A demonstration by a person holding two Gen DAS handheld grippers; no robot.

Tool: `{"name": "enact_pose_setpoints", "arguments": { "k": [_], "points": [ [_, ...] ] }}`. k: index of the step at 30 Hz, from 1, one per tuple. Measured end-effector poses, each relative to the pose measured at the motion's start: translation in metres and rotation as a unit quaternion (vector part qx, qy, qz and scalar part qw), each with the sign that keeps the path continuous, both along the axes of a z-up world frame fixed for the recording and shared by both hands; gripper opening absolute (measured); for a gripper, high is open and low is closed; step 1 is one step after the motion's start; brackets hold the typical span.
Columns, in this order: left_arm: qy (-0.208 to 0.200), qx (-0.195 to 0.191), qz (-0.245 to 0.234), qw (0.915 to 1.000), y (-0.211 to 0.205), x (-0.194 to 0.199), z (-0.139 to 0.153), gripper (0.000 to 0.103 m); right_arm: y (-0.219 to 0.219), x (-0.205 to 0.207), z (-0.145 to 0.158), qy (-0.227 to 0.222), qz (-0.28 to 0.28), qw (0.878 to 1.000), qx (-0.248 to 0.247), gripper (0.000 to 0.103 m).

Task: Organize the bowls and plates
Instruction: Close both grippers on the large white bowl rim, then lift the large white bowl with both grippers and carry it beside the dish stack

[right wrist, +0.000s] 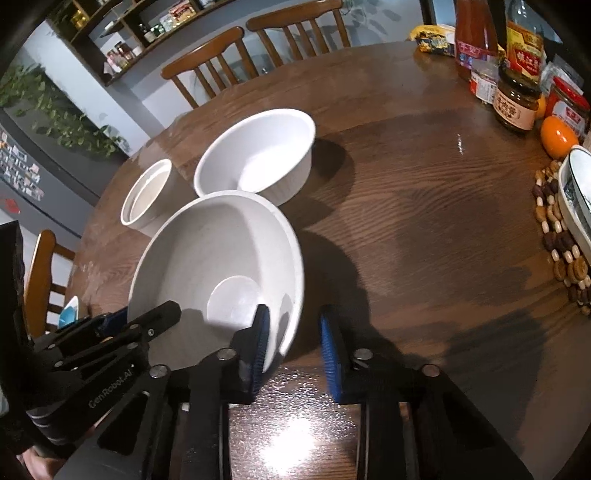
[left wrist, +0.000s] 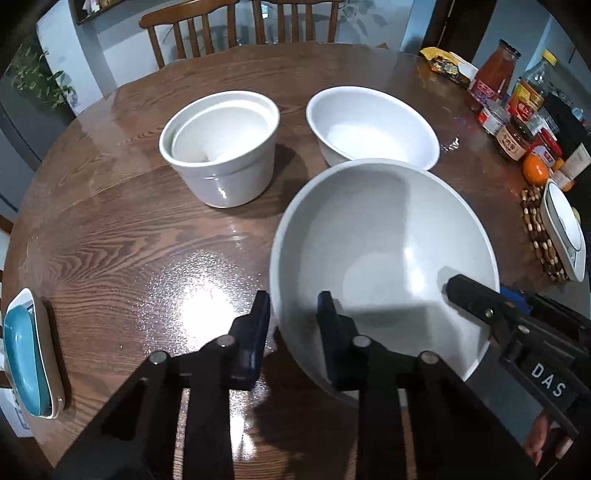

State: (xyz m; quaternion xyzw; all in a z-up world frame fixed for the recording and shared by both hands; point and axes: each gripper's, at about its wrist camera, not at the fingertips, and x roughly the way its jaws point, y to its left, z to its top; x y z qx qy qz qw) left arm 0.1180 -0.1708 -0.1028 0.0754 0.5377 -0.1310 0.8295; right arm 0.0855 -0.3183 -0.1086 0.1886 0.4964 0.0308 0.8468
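A large white bowl [left wrist: 388, 240] [right wrist: 207, 251] sits near me on the wooden table [left wrist: 129, 240]. My left gripper [left wrist: 294, 319] straddles its left rim. The outer finger is against the rim and the inner one hangs over the inside wall, slightly apart. My right gripper [right wrist: 293, 325] straddles the opposite rim, its inner finger against the wall and a thin gap at the outer pad. Behind stand a ribbed white bowl [left wrist: 373, 125] [right wrist: 258, 147] and a straight-sided white pot [left wrist: 221, 147] [right wrist: 147, 192] with a smaller dish nested in it.
Jars, sauce bottles and an orange [right wrist: 557, 136] crowd the table's right edge. A dish rests on a beaded trivet [right wrist: 561, 240] there. A blue dish [left wrist: 26, 354] lies at the near left edge. Wooden chairs [left wrist: 192, 33] stand at the far side.
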Motion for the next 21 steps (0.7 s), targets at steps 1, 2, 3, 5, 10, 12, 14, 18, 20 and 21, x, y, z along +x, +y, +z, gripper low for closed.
{"name": "enact_pose_setpoints", "arguments": {
  "k": [1, 2, 3, 5, 10, 12, 14, 18, 20, 21],
  "points": [
    [-0.001, 0.001, -0.002, 1.0, -0.001, 0.0, 0.0, 0.019, 0.002, -0.001, 0.001, -0.002, 0.001, 1.0, -0.002, 0.015],
    [-0.003, 0.004, -0.004, 1.0, -0.002, -0.001, 0.0, 0.019, 0.004, -0.002, 0.002, -0.006, 0.0, 1.0, -0.005, 0.014],
    [-0.006, 0.006, -0.006, 0.9999, -0.002, -0.002, 0.001, 0.019, 0.005, -0.003, 0.003, -0.009, -0.002, 1.0, -0.01, 0.014],
    [-0.014, 0.009, -0.007, 0.9998, -0.001, -0.005, 0.003, 0.019, 0.006, -0.005, 0.006, -0.015, 0.001, 1.0, -0.016, 0.013],
    [-0.047, 0.011, -0.005, 0.9988, 0.005, -0.015, 0.021, 0.019, 0.012, -0.01, 0.017, -0.025, 0.006, 0.999, -0.02, 0.013],
    [-0.055, 0.011, -0.001, 0.9984, 0.011, -0.019, 0.027, 0.019, 0.015, -0.012, 0.022, -0.03, 0.01, 0.999, -0.022, 0.013],
    [-0.062, 0.009, 0.004, 0.9981, 0.017, -0.023, 0.032, 0.019, 0.02, -0.015, 0.026, -0.035, 0.014, 0.999, -0.024, 0.014],
    [-0.07, 0.007, 0.014, 0.9974, 0.028, -0.032, 0.038, 0.019, 0.03, -0.02, 0.036, -0.045, 0.024, 0.998, -0.03, 0.013],
    [-0.072, 0.006, 0.02, 0.9972, 0.035, -0.037, 0.04, 0.019, 0.038, -0.023, 0.039, -0.049, 0.03, 0.998, -0.034, 0.014],
    [-0.073, 0.004, 0.022, 0.997, 0.038, -0.039, 0.042, 0.019, 0.04, -0.024, 0.04, -0.05, 0.033, 0.998, -0.035, 0.014]
  ]
}}
